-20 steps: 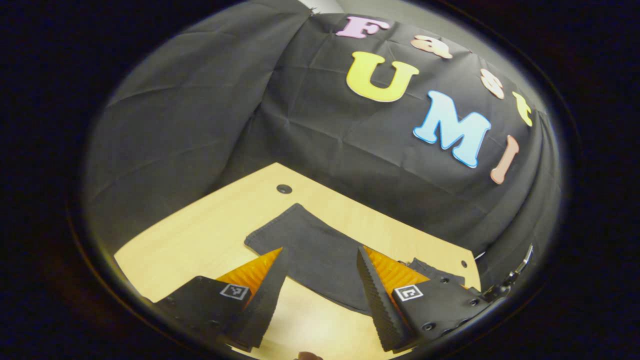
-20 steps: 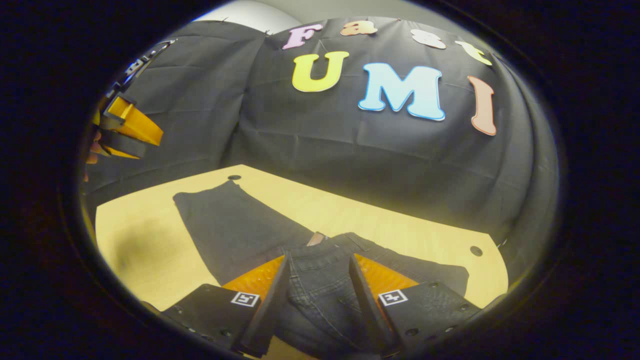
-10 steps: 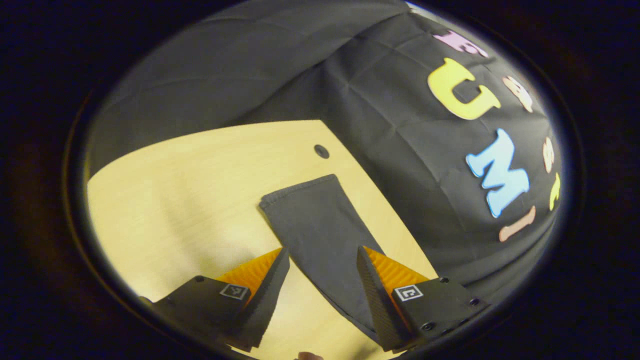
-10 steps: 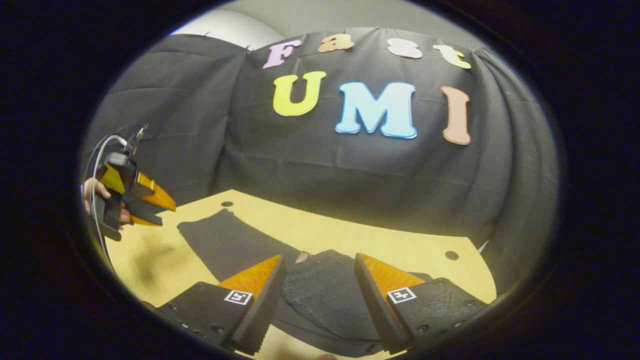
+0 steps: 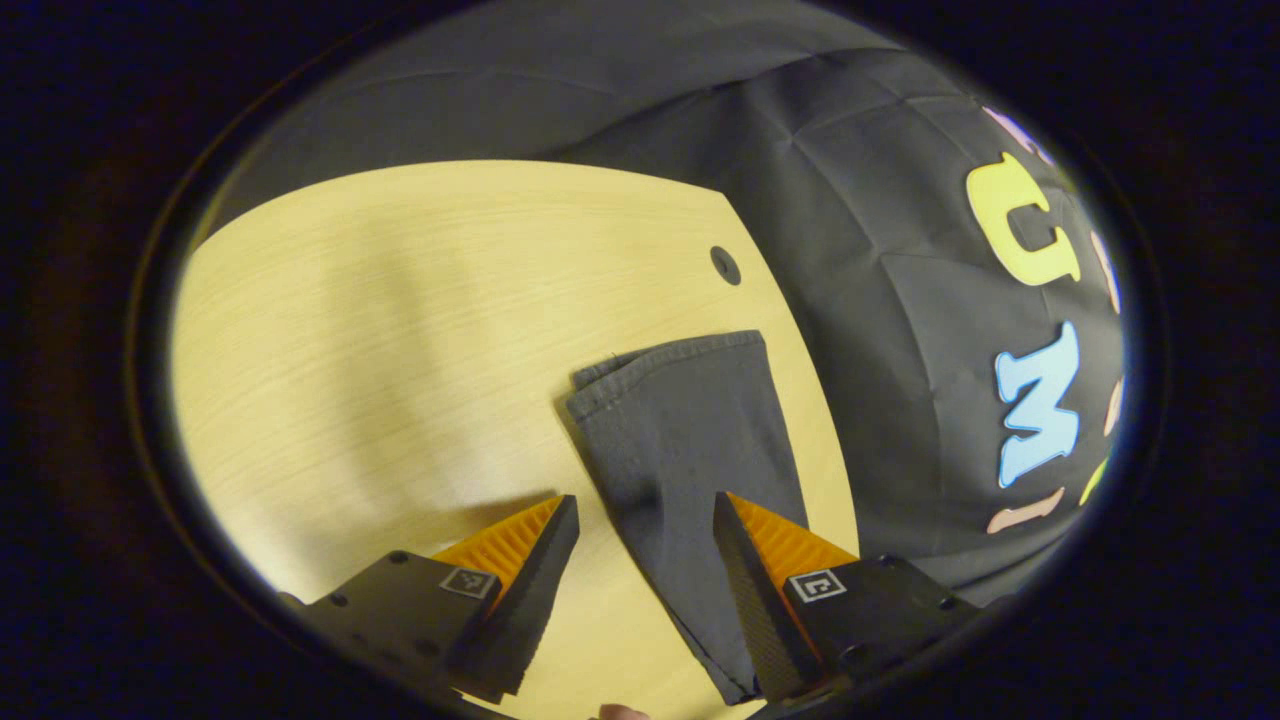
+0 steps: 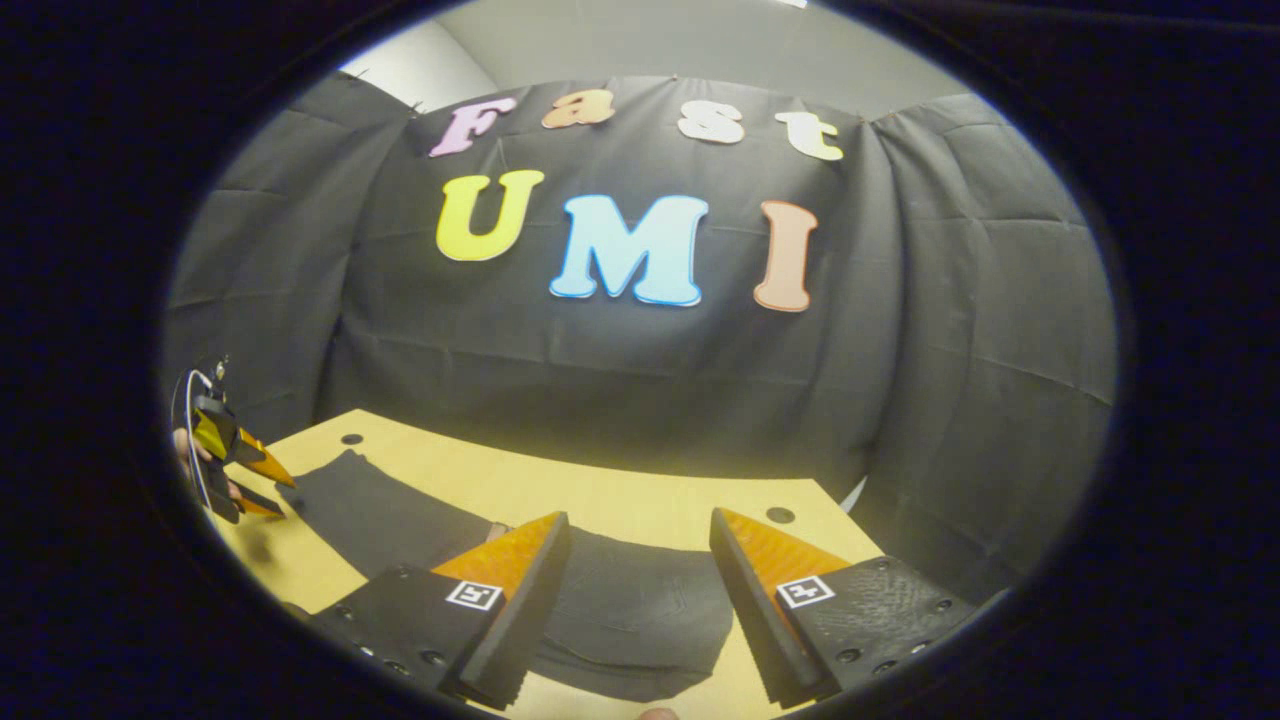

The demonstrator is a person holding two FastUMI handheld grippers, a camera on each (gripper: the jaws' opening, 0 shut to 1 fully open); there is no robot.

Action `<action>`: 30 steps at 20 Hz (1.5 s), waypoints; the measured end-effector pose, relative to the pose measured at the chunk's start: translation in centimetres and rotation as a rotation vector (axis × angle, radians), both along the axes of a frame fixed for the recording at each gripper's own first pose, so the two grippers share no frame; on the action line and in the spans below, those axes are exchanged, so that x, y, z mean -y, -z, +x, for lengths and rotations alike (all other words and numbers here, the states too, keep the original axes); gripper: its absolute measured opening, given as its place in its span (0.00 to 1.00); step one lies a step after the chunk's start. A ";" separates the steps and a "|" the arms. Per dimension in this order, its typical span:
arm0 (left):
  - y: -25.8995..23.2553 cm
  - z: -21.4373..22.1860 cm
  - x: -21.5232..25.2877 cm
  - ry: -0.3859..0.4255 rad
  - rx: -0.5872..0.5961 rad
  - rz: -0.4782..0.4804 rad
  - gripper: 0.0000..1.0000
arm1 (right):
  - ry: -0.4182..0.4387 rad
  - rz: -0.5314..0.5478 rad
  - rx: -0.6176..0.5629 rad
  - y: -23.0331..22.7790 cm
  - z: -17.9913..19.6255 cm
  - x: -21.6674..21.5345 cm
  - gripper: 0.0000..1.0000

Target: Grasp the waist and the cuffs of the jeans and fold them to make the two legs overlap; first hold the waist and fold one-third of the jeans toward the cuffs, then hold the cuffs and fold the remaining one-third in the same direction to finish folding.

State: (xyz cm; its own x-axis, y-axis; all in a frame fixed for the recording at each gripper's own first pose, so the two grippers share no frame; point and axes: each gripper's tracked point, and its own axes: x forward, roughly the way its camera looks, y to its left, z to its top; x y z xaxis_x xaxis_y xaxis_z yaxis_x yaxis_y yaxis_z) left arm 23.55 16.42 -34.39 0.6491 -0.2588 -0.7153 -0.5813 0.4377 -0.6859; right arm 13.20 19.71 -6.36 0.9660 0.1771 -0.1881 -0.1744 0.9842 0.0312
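2 tools, left (image 5: 640, 530) and right (image 6: 635, 545), gape over 1 jeans (image 5: 690, 440).

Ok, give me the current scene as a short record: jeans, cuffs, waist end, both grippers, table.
jeans: dark jeans lying flat on the table, legs overlapped
cuffs: cuff end flat, near a hole in the tabletop
waist end: waist part lies folded on the table, below the right gripper
left gripper: left gripper open, above the leg just short of the cuffs, holding nothing
right gripper: right gripper open, holding nothing
table: light wood table
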 end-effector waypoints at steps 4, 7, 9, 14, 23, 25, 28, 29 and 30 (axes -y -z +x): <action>0.8 2.8 0.3 -0.006 0.028 -0.034 0.88 | 0.064 0.005 -0.029 0.1 -0.2 1.4 0.84; 0.7 4.4 1.0 -0.002 0.067 -0.044 0.89 | 0.106 0.000 -0.041 0.1 -0.3 2.4 0.84; 0.5 5.6 1.7 -0.017 0.084 -0.069 0.89 | 0.130 0.002 -0.055 0.3 -0.4 3.0 0.84; 2.3 7.2 2.2 -0.138 0.110 -0.215 0.64 | 0.165 0.018 -0.073 0.1 -0.5 4.0 0.84; -1.0 7.4 2.4 -0.074 0.186 -0.209 0.11 | 0.190 0.017 -0.056 -0.6 -1.1 5.1 0.85; -3.9 8.2 3.5 -0.029 0.240 -0.183 0.11 | 0.194 0.014 -0.044 -1.1 -1.3 5.6 0.85; -8.9 9.5 6.0 0.041 0.328 -0.133 0.11 | 0.179 0.011 -0.023 -1.5 -1.5 6.3 0.85; -10.9 9.7 7.1 0.065 0.360 -0.103 0.11 | 0.165 0.013 -0.009 -1.9 -1.5 6.3 0.85; -12.8 9.6 8.3 0.091 0.388 -0.068 0.11 | 0.147 0.016 0.005 -2.1 -1.4 6.4 0.85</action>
State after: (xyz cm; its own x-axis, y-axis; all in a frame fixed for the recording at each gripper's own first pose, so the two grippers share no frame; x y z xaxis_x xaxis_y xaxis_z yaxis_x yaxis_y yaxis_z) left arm 33.16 8.16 -21.62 0.8400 -0.3658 -0.4008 -0.2344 0.4216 -0.8760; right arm 11.81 13.32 -4.24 0.9826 0.0366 -0.1818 -0.0285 0.9985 0.0469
